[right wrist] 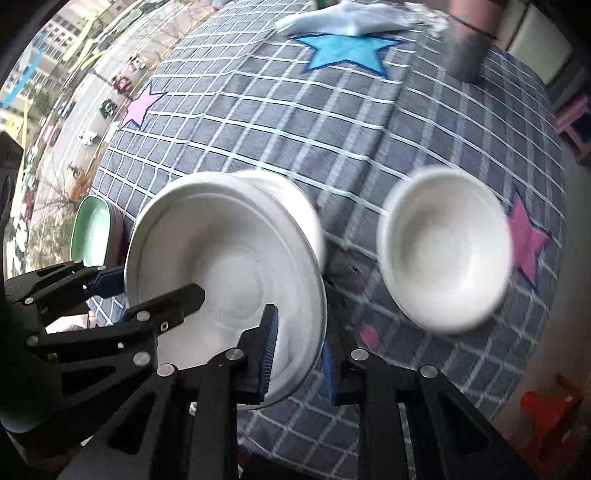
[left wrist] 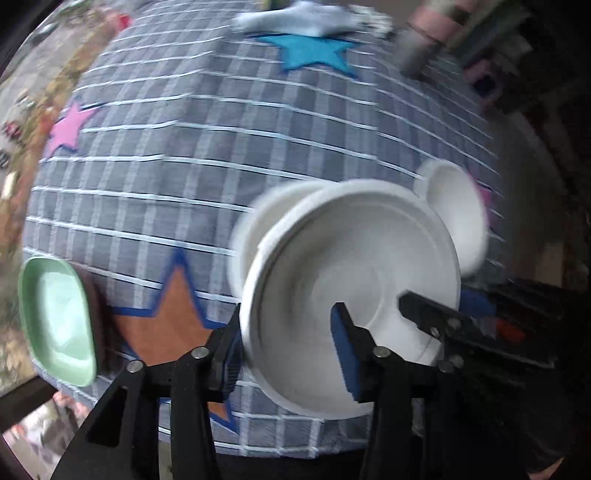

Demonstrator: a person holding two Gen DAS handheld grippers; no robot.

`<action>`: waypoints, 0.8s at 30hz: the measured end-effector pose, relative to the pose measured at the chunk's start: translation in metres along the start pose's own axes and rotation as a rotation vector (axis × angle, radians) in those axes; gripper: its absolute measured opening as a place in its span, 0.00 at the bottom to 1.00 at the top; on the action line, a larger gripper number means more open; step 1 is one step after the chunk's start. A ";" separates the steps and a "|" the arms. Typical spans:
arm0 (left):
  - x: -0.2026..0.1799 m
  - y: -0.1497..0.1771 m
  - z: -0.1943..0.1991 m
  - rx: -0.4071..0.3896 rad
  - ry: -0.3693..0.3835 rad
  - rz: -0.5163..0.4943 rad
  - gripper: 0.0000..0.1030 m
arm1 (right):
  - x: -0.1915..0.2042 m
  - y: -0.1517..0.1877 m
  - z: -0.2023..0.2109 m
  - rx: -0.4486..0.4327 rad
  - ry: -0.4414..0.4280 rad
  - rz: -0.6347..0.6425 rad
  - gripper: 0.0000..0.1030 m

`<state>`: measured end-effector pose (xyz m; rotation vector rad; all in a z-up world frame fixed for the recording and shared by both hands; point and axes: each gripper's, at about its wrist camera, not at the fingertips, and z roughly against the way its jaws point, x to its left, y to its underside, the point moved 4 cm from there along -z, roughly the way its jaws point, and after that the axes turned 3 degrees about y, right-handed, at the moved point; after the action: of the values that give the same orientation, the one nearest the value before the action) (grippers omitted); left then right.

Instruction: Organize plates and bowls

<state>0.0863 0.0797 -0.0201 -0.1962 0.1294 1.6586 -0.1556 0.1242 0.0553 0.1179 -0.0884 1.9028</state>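
A large white bowl (left wrist: 351, 280) (right wrist: 229, 273) is held tilted above the checked tablecloth (left wrist: 207, 155), over another white bowl (left wrist: 258, 221) (right wrist: 288, 195) behind it. My left gripper (left wrist: 291, 350) is shut on its left rim, and my right gripper (right wrist: 299, 354) is shut on its right rim. The right gripper's finger also shows in the left wrist view (left wrist: 432, 314), and the left gripper's finger in the right wrist view (right wrist: 166, 302). A smaller white bowl (left wrist: 458, 214) (right wrist: 447, 254) sits to the right. A green dish (left wrist: 55, 321) (right wrist: 90, 232) lies at the left.
A blue star patch (left wrist: 314, 50) (right wrist: 347, 50) and a crumpled pale cloth (left wrist: 295, 18) (right wrist: 343, 18) lie at the far side. A grey cylinder (left wrist: 421, 48) (right wrist: 469, 51) stands at the far right. A red stool (right wrist: 554, 413) stands beyond the table's right edge.
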 end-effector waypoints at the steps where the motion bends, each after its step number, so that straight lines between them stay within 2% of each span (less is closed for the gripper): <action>1: 0.016 -0.010 -0.001 0.002 -0.020 0.023 0.52 | 0.000 -0.006 -0.006 0.024 0.018 0.004 0.44; 3: 0.028 -0.009 0.001 -0.008 -0.031 0.078 0.54 | -0.005 -0.010 -0.009 0.010 0.077 -0.007 0.72; 6: 0.037 0.005 0.015 -0.021 -0.004 0.103 0.57 | -0.021 -0.004 0.003 -0.039 0.080 -0.052 0.73; 10: 0.021 0.021 0.016 0.001 0.035 0.072 0.58 | -0.066 0.021 0.014 -0.049 0.109 -0.204 0.73; 12: 0.002 0.022 0.019 0.009 0.058 0.027 0.58 | -0.095 0.029 0.011 -0.031 0.135 -0.291 0.73; 15: -0.042 0.021 0.020 0.011 0.076 -0.107 0.58 | -0.136 0.033 -0.001 -0.008 0.165 -0.403 0.73; 17: -0.061 0.019 0.020 0.013 0.077 -0.158 0.58 | -0.151 0.031 -0.005 -0.010 0.170 -0.434 0.73; 20: -0.077 0.015 0.019 0.020 0.085 -0.177 0.58 | -0.162 0.025 -0.011 -0.011 0.171 -0.434 0.73; 24: -0.101 -0.009 0.012 0.009 0.064 -0.203 0.58 | -0.166 0.019 -0.013 -0.014 0.165 -0.402 0.73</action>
<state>0.1034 -0.0159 0.0127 -0.2473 0.1600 1.4500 -0.1201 -0.0360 0.0210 -0.0304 0.0323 1.5036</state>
